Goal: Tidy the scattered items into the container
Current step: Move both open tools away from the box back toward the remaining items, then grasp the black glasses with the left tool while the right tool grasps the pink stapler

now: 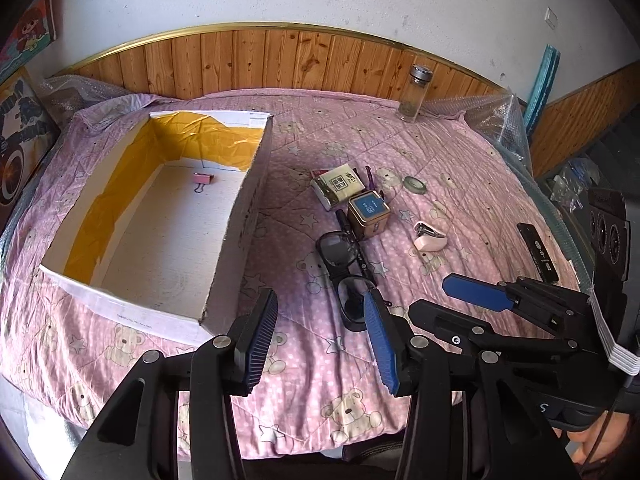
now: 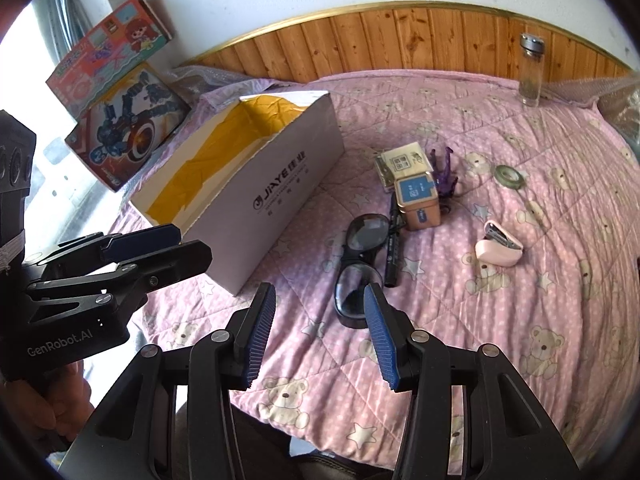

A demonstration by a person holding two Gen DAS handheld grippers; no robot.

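A white cardboard box (image 1: 240,216) (image 2: 288,200) with yellow lining lies on the pink quilt; a pink binder clip (image 1: 203,179) sits inside it. Scattered to its right are black glasses (image 1: 344,264) (image 2: 360,264), a black pen (image 2: 394,248), a blue-topped tin (image 1: 368,214) (image 2: 420,200), a tissue pack (image 1: 340,186), a purple clip (image 2: 444,176), a tape roll (image 1: 414,184), a pink stapler (image 1: 430,236) (image 2: 498,248) and a black stick (image 1: 538,252). My left gripper (image 1: 320,300) (image 2: 192,242) hovers open by the box's near corner. My right gripper (image 2: 319,292) (image 1: 430,296) is open, just short of the glasses.
A glass bottle (image 1: 414,94) (image 2: 530,72) stands at the quilt's far edge against the wood panelling. Toy boxes (image 2: 124,136) lean at the far left behind the container. Bubble wrap (image 1: 496,120) edges the quilt on the right.
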